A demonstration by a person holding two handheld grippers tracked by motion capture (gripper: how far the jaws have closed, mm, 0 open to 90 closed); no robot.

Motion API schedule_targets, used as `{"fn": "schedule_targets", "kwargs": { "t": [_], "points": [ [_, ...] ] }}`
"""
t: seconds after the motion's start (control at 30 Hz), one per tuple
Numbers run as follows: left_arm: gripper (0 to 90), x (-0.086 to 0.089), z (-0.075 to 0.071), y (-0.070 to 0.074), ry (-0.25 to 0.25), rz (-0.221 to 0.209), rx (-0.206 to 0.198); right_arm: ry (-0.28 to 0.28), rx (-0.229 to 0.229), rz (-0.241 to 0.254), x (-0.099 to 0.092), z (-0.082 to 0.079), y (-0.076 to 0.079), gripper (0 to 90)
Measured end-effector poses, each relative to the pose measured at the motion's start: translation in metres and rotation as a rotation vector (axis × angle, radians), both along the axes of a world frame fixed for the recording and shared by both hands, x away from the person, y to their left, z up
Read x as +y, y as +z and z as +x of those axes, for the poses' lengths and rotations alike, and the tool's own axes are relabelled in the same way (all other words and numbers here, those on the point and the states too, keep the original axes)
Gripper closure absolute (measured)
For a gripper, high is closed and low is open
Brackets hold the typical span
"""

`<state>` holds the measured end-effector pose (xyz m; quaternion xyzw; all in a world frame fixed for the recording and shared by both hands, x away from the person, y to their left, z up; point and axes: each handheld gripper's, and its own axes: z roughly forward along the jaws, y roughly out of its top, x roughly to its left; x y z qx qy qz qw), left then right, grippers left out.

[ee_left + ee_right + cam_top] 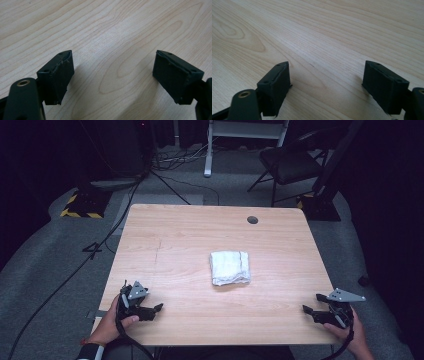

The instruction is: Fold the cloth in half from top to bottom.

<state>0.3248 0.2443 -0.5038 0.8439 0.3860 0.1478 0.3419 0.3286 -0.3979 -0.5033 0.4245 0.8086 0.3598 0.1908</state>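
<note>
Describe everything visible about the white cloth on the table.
The white cloth is folded into a rough, slightly uneven square, several layers thick, of soft woven or towel-like fabric, with a faint darker stripe near its right edge. It lies flat on the wooden table, a little right of centre. Nothing touches it but the tabletop; the left gripper and right gripper sit apart from it near the front corners, jaws open.

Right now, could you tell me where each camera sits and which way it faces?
High view: above the person's side, looking forward and down at the table and folded white cloth; both hands and each claw show.
Left gripper view: on the left claw, looking along its open jaws.
Right gripper view: likewise on the right claw.
Shared: the wood tabletop.
</note>
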Motion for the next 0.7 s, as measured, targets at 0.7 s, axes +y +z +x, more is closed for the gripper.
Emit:
{"fn": "schedule_targets", "kwargs": {
  "t": [0.7],
  "points": [
    [16.7,-0.0009,0.0001,-0.0002,0.009,-0.001,0.002,-0.008,0.001,0.0,-0.0001,0.0008,-0.0001,22.1]
  ]
}}
